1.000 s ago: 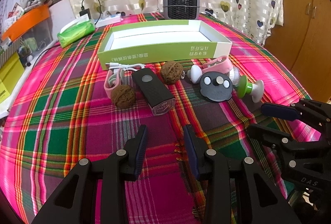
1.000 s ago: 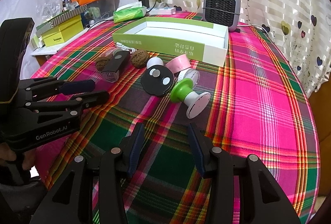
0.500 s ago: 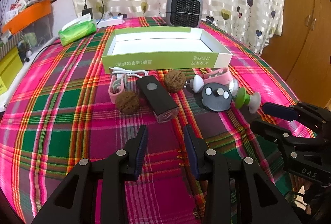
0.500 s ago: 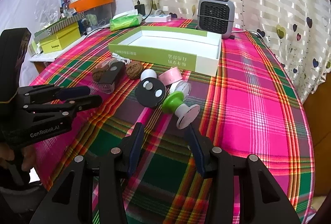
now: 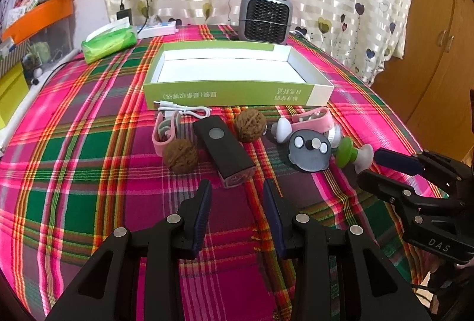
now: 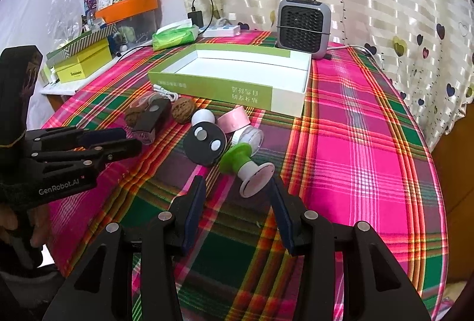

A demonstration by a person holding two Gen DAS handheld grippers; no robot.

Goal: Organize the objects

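Observation:
An empty green and white box (image 5: 237,75) (image 6: 234,75) lies open on the plaid table. In front of it lie two walnuts (image 5: 180,155) (image 5: 250,121), a black bike light (image 5: 223,149) (image 6: 151,119), a pink band with a white cable (image 5: 166,125), a dark round disc (image 5: 309,150) (image 6: 205,143), a pink tape roll (image 6: 234,119) and a green and white suction piece (image 5: 352,155) (image 6: 247,170). My left gripper (image 5: 237,199) is open and empty, just short of the bike light. My right gripper (image 6: 237,196) is open and empty, just short of the suction piece.
A grey heater (image 5: 265,17) (image 6: 303,25) stands behind the box. A green tissue pack (image 5: 109,44) and a power strip (image 5: 157,30) lie at the back left. Yellow and orange boxes (image 6: 84,66) sit on a side shelf. A wooden cupboard (image 5: 438,54) stands at the right.
Both grippers have drawn back and risen a little, so the objects look further off. Nothing on the table has moved. Both stay open.

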